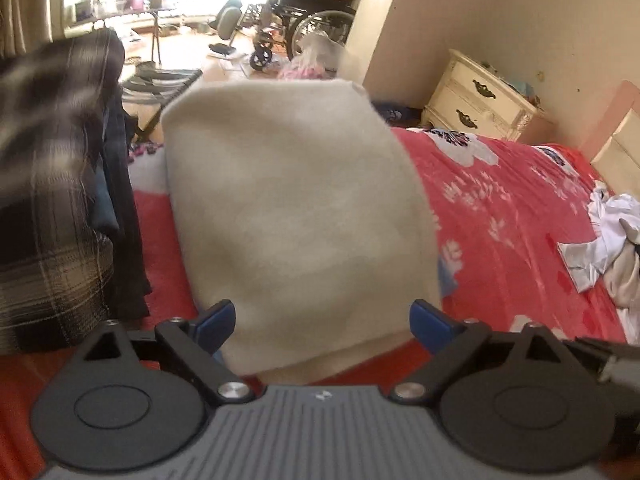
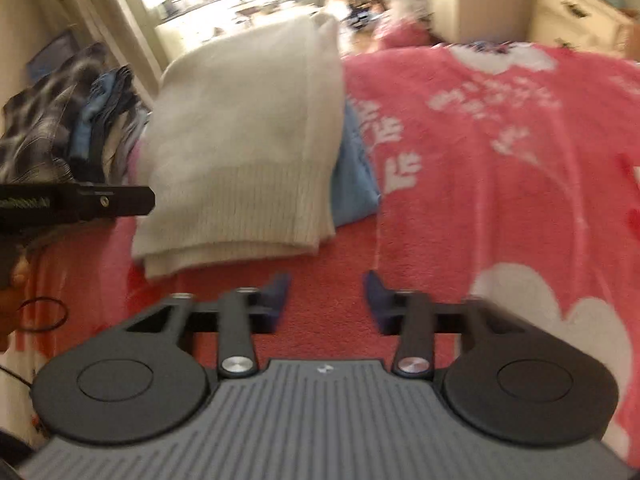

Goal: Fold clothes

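A folded cream knit sweater (image 1: 288,200) lies on the red flowered blanket (image 1: 500,208) of a bed. My left gripper (image 1: 325,320) hangs over the sweater's near edge with its blue fingers (image 1: 216,320) spread wide to either side of the cloth, and I see no pad pressing on it. In the right wrist view the sweater (image 2: 240,140) shows its ribbed hem towards me, lying on a blue garment (image 2: 356,184). My right gripper (image 2: 326,296) is open over bare blanket (image 2: 500,160) just in front of the sweater, with nothing between its fingers.
A pile of dark plaid and blue clothes (image 1: 48,200) lies to the sweater's left, also seen as the plaid pile (image 2: 52,136). Crumpled white clothes (image 1: 608,240) lie at the right of the bed. A cream nightstand (image 1: 476,100) and a wheelchair (image 1: 316,12) stand beyond.
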A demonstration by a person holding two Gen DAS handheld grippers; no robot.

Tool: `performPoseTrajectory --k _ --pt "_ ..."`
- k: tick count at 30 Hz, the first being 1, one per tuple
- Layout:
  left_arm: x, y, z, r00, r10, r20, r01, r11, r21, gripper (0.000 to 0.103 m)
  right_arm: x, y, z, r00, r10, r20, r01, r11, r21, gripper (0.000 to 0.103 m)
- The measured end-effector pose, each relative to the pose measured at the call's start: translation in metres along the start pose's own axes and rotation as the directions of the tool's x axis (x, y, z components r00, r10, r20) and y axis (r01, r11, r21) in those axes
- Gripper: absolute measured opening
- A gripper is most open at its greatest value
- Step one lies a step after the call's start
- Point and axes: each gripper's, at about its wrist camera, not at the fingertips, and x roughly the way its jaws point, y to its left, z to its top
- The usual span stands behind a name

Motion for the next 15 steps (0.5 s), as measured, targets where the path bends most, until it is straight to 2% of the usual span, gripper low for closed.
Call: performPoseTrajectory --k 2,7,11,15 --pt "-0.011 -0.010 0.000 0.999 0.029 0.024 -0.028 1.000 -0.003 0.097 -0.009 0.009 -0.004 0.997 -0.080 0.009 0.080 0.997 -0.007 0.061" --pt "-0.028 -0.022 -0.005 0.990 0.054 0.129 -0.054 0.999 0.000 0.099 -0.027 0.016 -0.012 0.984 -0.176 0.034 0.175 0.984 0.027 0.072" --pt "-0.031 -0.029 -0.010 0.986 0.082 0.142 -0.084 0.996 0.008 0.099 -0.040 0.017 -0.013 0.975 -0.214 0.062 0.211 0.976 0.057 0.078" --pt "-0.029 -0.033 -0.012 0.987 0.110 0.119 -0.114 0.993 0.031 0.099 -0.050 0.015 -0.013 0.976 -0.206 0.071 0.198 0.974 0.110 0.081"
